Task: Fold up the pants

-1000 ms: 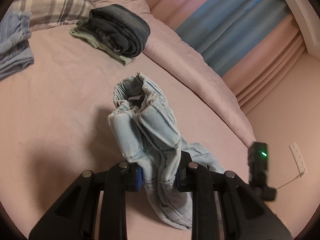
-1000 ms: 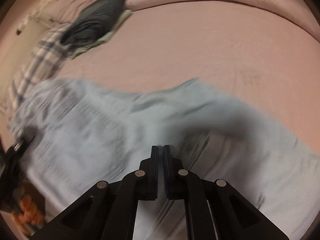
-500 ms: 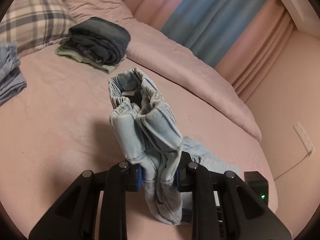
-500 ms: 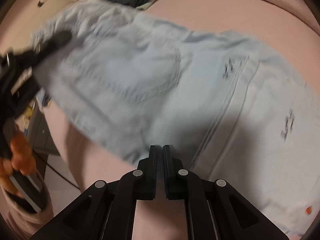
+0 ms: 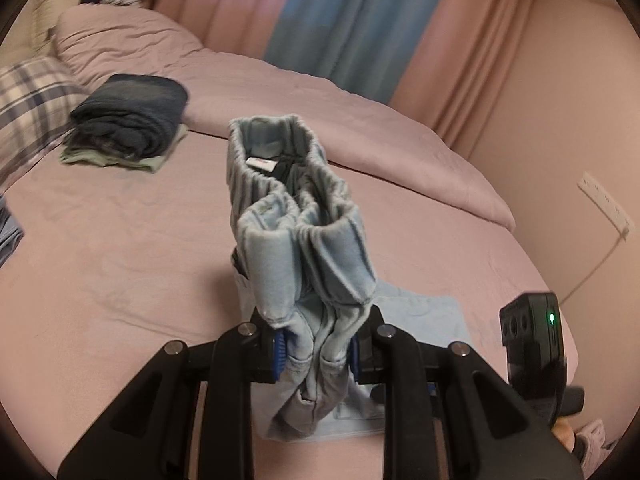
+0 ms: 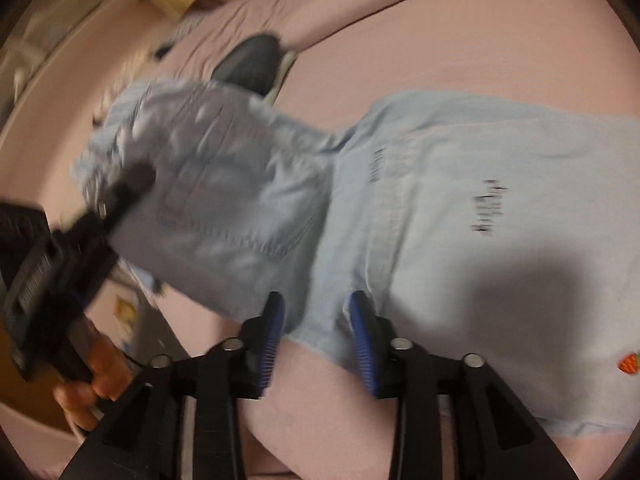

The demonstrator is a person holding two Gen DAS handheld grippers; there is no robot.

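Note:
Light blue denim pants (image 6: pixel 440 208) lie partly spread on the pink bed, legs to the right. My left gripper (image 5: pixel 318 354) is shut on their bunched elastic waistband (image 5: pixel 296 216) and holds it up above the bed; it shows at the left of the right wrist view (image 6: pixel 120 200). My right gripper (image 6: pixel 316 332) is open, its blue pads either side of the pants' near edge by the crotch seam. The right gripper's body shows in the left wrist view (image 5: pixel 532 344).
A stack of folded dark jeans on a pale green garment (image 5: pixel 128 120) lies at the back left. A plaid pillow (image 5: pixel 28 104) is left of it. A rolled pink duvet (image 5: pixel 320 112) runs along the far side. Curtains and a wall (image 5: pixel 560 120) stand beyond.
My right gripper has opened; it was shut before. My left gripper has lifted the waistband higher and tilted up. The pants now lie flatter in the right view.

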